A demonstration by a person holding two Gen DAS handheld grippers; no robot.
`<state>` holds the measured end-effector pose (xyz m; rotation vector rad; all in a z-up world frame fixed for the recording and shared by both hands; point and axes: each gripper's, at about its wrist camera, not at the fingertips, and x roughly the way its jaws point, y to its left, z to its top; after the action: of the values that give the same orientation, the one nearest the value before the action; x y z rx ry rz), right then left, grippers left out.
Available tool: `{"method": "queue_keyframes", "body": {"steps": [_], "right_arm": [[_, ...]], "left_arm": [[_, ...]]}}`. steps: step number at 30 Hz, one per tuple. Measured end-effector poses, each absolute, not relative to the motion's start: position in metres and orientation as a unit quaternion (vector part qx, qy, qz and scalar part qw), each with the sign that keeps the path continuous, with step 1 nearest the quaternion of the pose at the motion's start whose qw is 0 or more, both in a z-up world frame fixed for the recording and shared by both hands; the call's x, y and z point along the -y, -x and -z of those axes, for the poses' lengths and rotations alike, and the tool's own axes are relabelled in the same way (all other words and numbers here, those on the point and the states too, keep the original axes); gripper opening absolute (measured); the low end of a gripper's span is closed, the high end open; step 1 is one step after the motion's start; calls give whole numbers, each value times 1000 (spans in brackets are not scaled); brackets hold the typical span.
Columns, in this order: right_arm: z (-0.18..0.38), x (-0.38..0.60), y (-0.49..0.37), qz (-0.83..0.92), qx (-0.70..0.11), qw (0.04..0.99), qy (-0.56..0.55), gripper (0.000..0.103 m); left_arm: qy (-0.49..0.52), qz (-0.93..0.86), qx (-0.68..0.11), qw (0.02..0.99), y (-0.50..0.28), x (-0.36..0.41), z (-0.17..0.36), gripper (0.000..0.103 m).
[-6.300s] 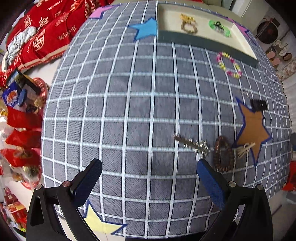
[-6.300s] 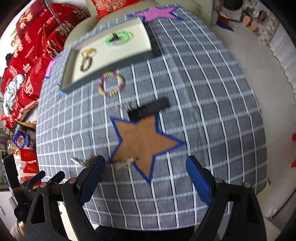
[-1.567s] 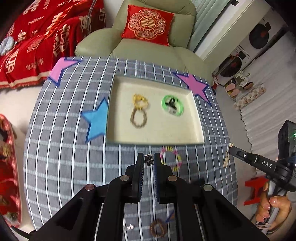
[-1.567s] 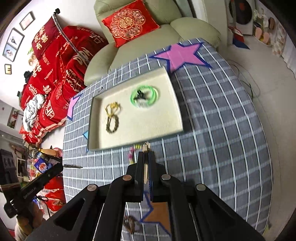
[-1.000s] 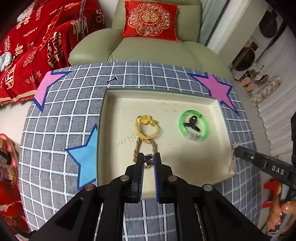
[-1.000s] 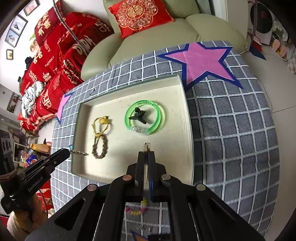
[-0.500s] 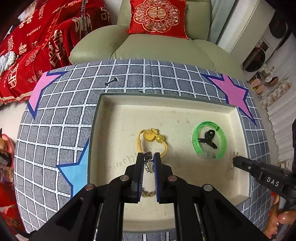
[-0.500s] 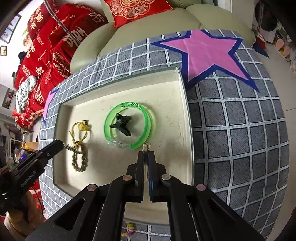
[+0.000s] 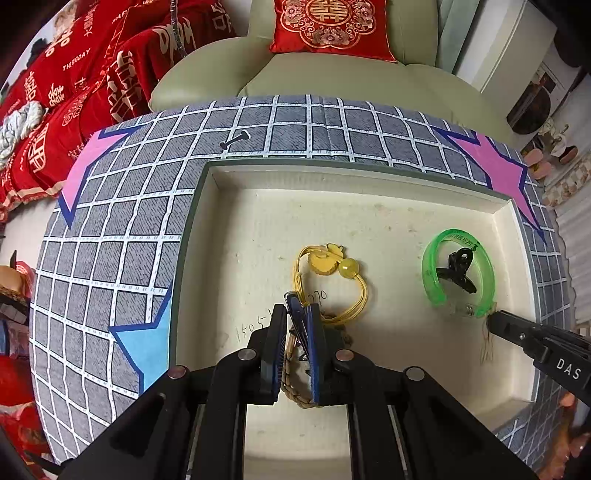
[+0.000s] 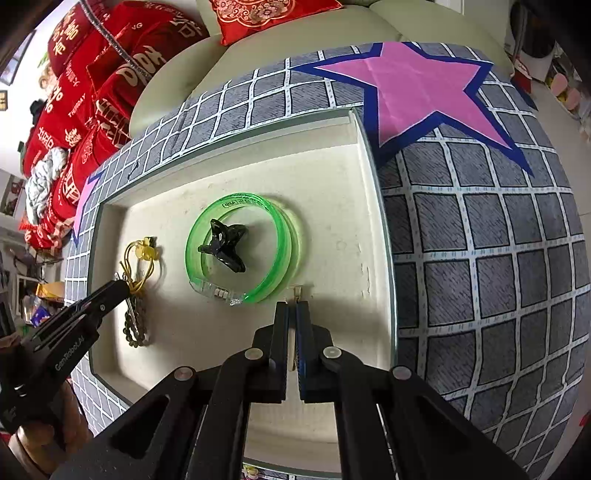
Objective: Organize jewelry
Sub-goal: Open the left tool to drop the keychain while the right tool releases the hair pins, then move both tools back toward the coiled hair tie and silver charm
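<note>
A cream tray (image 9: 369,206) (image 10: 369,206) sits on the grey checked tablecloth. In it lie a yellow cord bracelet (image 9: 332,266) (image 10: 142,258), a brown bead bracelet (image 9: 295,387) (image 10: 135,328), and a green bangle (image 9: 458,273) (image 10: 242,247) around a black hair claw (image 9: 458,269) (image 10: 223,245). My left gripper (image 9: 297,314) (image 10: 123,286) is shut on a silver hair clip (image 9: 295,332), low over the two bracelets. My right gripper (image 10: 292,306) (image 9: 491,321) is shut on a thin straw-coloured piece (image 10: 295,291) (image 9: 487,343), just right of the bangle.
A small black pin (image 9: 234,140) lies on the cloth behind the tray. Pink stars (image 9: 495,166) (image 10: 413,85) and a blue star (image 9: 147,343) mark the cloth. A beige sofa with a red cushion (image 9: 328,26) stands behind the table, red blankets to the left.
Both grippers picked items off the cloth, shut, and moved forward over the tray. In the last half second both came lower and closer to the tray floor.
</note>
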<state>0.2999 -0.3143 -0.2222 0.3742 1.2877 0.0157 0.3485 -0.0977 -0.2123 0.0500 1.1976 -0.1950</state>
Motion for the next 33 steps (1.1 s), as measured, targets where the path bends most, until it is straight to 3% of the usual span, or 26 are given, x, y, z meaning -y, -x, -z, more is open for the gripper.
{"method": "queue_keyframes", "body": {"steps": [2,3,4,5,7,10,18,23,26,28,33], "right_arm": [[222,314,-300,-11,-598,782,-178,12],[221,314,-300,-10,-598,781,-179,23],[220,314,-300,-8,-597,782,-179,40],[217,313,-299,-8,-595,784,-180,48],[212,311,-297,-13,-587,788,-185,52],[202,308,-296,-17,-580,791,-192,52],[179,302,-284,-21,-564,800,-203,62],[169,297,-271,-23,-556,804,-208,82],[163,296,-259,-24,-552,806,-212,82],[158,293,-247,-24,-547,808,-215,89],[150,289,-216,-15,-540,813,-218,90]], "left_arm": [[-26,90,-565,820,-348,99,211,19],[-26,89,-564,821,-347,98,210,19],[-26,87,-562,822,-346,98,208,19],[-27,87,-561,823,-345,97,206,19],[-25,89,-558,825,-343,96,201,24],[-33,86,-547,832,-337,94,193,96],[-24,97,-541,835,-321,87,176,98],[-22,101,-533,839,-304,81,166,99],[-25,105,-537,837,-291,76,163,103],[-24,106,-540,834,-281,71,161,103],[-19,106,-550,828,-250,51,158,103]]}}
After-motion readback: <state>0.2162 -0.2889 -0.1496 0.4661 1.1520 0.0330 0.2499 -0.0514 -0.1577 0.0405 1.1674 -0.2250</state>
